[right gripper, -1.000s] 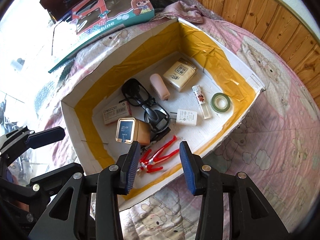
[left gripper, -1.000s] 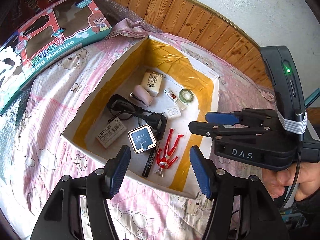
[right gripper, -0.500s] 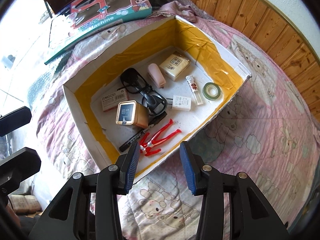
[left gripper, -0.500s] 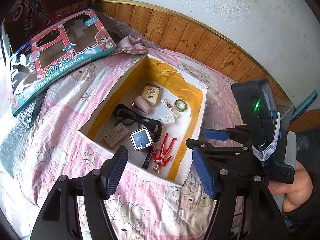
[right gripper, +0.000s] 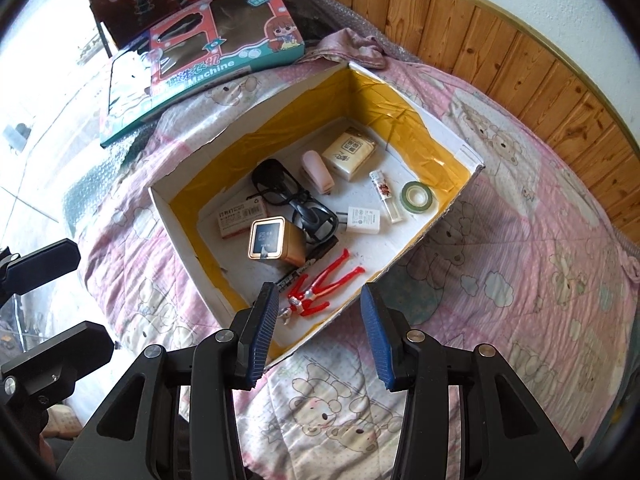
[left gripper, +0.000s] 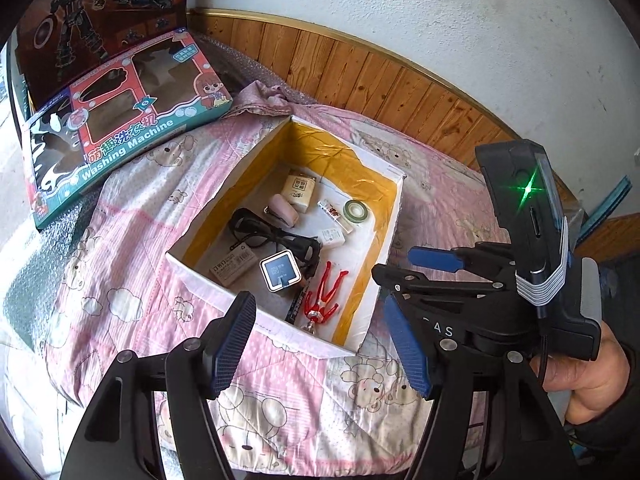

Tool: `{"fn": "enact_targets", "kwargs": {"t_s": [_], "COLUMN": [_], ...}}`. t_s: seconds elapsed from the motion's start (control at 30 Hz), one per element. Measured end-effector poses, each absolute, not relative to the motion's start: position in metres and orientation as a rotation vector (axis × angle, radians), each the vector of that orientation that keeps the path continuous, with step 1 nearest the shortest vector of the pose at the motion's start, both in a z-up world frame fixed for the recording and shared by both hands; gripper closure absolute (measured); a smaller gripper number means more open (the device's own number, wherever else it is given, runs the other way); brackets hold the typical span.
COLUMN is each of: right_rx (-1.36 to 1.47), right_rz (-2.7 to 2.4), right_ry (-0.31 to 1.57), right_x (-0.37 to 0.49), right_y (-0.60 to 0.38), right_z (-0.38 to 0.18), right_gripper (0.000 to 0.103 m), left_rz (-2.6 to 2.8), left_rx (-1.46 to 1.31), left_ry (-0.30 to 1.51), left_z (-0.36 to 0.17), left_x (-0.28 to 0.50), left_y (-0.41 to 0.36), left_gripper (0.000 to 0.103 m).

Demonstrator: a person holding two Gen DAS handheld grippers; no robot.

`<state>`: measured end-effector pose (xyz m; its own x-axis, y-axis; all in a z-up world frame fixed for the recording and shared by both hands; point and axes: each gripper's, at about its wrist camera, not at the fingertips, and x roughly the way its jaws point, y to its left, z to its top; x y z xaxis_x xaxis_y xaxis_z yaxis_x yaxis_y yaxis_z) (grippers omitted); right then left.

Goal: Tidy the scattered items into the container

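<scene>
A white cardboard box with yellow-taped inner walls lies on a pink quilt. Inside it are a red figure, a gold square tin, black glasses, a green tape roll, a pink stapler, a cream packet and small white boxes. My left gripper hangs open above the box's near edge, holding nothing. My right gripper is open and empty too, and shows at the right of the left wrist view.
A toy "Washing Machine" box and a dark robot box lie at the back left. Wood panelling and a white wall run behind the bed. A hand holds the right gripper.
Both grippers have drawn back and up from the box, which now looks smaller and farther. The items inside have not moved.
</scene>
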<state>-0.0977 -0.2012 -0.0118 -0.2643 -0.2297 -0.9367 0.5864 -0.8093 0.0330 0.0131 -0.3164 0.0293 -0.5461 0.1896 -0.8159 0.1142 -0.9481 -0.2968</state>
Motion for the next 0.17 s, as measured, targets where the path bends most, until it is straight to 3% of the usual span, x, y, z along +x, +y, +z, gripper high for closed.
{"fn": "enact_targets", "kwargs": {"t_s": [0.17], "right_rx": [1.481], "right_rz": [-2.092], "right_ry": [0.454], "right_x": [-0.0948], "right_y": [-0.2043], "right_z": [-0.01], "right_gripper": [0.057], "left_rz": [2.681], "left_rx": [-1.47], "left_ry": [-0.499], "left_z": [0.0303], "left_x": [0.015], "left_y": [-0.3181], "left_gripper": [0.034]}}
